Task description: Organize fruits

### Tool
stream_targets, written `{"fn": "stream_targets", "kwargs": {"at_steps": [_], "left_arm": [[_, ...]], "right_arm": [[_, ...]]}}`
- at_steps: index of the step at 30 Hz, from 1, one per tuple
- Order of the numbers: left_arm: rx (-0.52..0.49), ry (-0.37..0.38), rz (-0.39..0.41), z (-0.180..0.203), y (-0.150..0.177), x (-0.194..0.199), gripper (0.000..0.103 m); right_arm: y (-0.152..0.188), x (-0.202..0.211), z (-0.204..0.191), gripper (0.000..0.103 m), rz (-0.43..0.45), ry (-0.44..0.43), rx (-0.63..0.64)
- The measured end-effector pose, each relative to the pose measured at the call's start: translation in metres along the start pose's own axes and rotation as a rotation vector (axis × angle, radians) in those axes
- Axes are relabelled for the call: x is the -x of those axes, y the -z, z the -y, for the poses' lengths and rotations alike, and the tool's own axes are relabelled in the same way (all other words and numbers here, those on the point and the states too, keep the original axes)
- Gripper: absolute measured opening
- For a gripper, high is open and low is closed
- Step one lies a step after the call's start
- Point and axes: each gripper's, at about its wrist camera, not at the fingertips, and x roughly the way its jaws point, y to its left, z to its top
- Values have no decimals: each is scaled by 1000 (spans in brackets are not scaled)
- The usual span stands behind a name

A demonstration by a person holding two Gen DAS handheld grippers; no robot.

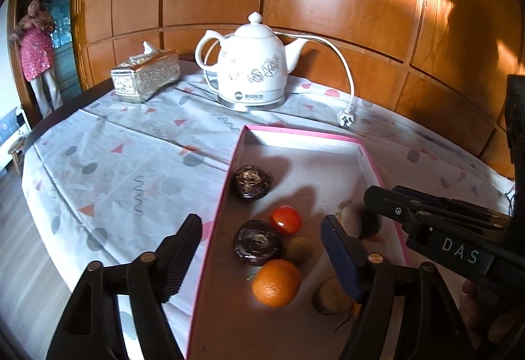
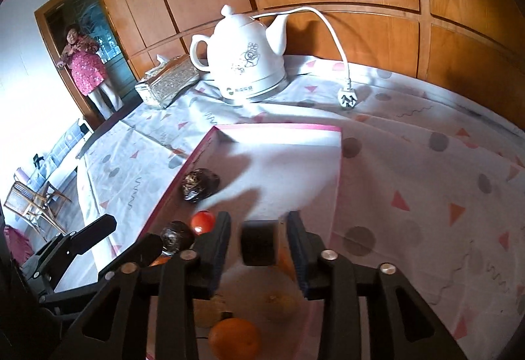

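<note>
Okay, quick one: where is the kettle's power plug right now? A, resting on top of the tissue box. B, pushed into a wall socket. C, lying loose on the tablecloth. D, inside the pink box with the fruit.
C: the plug lies loose on the tablecloth, right of the kettle and beyond the pink box.

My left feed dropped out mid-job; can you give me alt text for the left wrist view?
The open left hand-held gripper hovers over a pink-edged box holding an orange, a tomato and two dark fruits. The right hand-held gripper reaches in from the right; a white kettle stands behind.
</note>
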Motion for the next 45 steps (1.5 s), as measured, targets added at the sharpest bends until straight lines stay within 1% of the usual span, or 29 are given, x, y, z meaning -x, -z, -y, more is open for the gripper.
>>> {"fn": "stream_targets", "kwargs": {"at_steps": [3, 5, 7, 9, 10, 11, 13, 15, 18, 25, 31, 35, 45], "left_arm": [[2, -8, 11, -1, 1, 6, 84], [9, -9, 17, -1, 2, 10, 88], [13, -13, 25, 0, 2, 15, 94], [12, -7, 34, 1, 4, 20, 97], [11, -6, 35, 2, 4, 22, 98], [9, -9, 36, 3, 5, 24, 102], [11, -11, 37, 4, 7, 27, 103], [22, 0, 39, 3, 9, 31, 103], [10, 6, 43, 6, 14, 38, 103], [-21, 6, 55, 15, 22, 50, 103], [-20, -19, 61, 17, 24, 56, 103], [-14, -32, 81, 15, 24, 61, 103], [-5, -41, 91, 12, 23, 62, 103]], "right_arm": [[4, 6, -1, 38, 13, 19, 1], [10, 14, -1, 38, 39, 67, 1], [16, 21, 0, 39, 59, 105, -9], [25, 29, 0, 45, 69, 145, -8], [29, 32, -1, 52, 76, 168, -5], [35, 37, -2, 54, 88, 196, -2], [43, 44, -3, 54, 101, 233, -5], [52, 51, -1, 54, 107, 252, -22], [63, 60, 0, 54, 120, 281, -26], [75, 72, 1, 54, 127, 309, -24], [78, 73, -2, 54, 129, 309, -16], [78, 74, -3, 54, 130, 306, -17], [79, 74, -9, 54, 136, 305, 2]]}}
